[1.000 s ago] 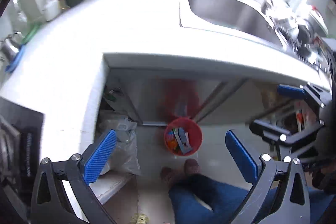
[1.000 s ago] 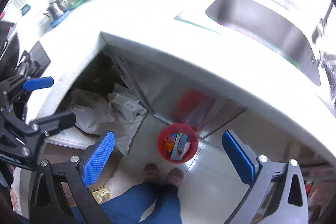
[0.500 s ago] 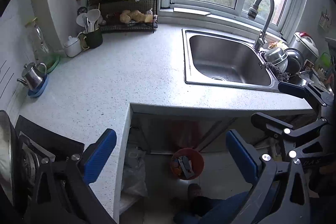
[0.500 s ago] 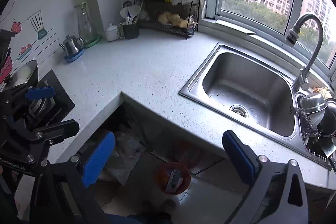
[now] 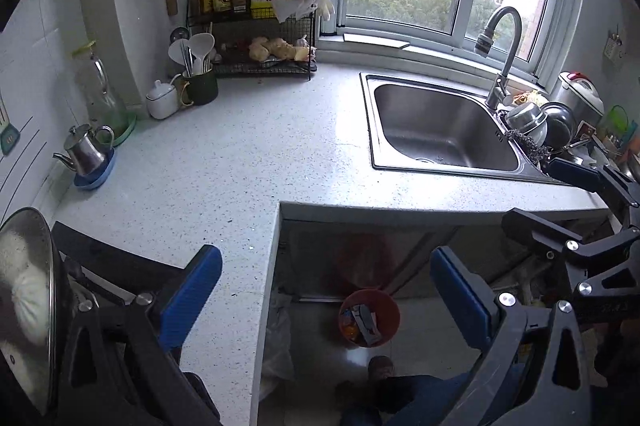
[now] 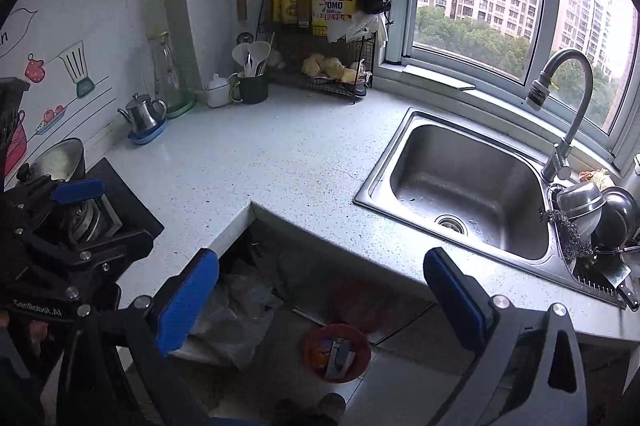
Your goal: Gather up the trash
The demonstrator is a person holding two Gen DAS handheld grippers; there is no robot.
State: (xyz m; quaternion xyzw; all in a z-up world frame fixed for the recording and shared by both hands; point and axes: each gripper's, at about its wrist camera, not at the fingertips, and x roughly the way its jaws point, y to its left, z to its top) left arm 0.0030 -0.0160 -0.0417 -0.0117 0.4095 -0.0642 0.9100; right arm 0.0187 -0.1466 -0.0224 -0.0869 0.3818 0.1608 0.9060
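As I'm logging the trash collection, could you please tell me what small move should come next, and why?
Probably sweep both cameras along the countertop for leftovers: both hand-held grippers, left and right, are open and empty, and the red bin already holds trash.

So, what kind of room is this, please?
Most likely a home kitchen: a steel sink with a curved tap under a window, a gas stove at the left, and a rack of bottles on the speckled counter.

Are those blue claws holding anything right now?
No. The left claw and right claw both stand open with nothing between them; the red bin sits below on the floor.
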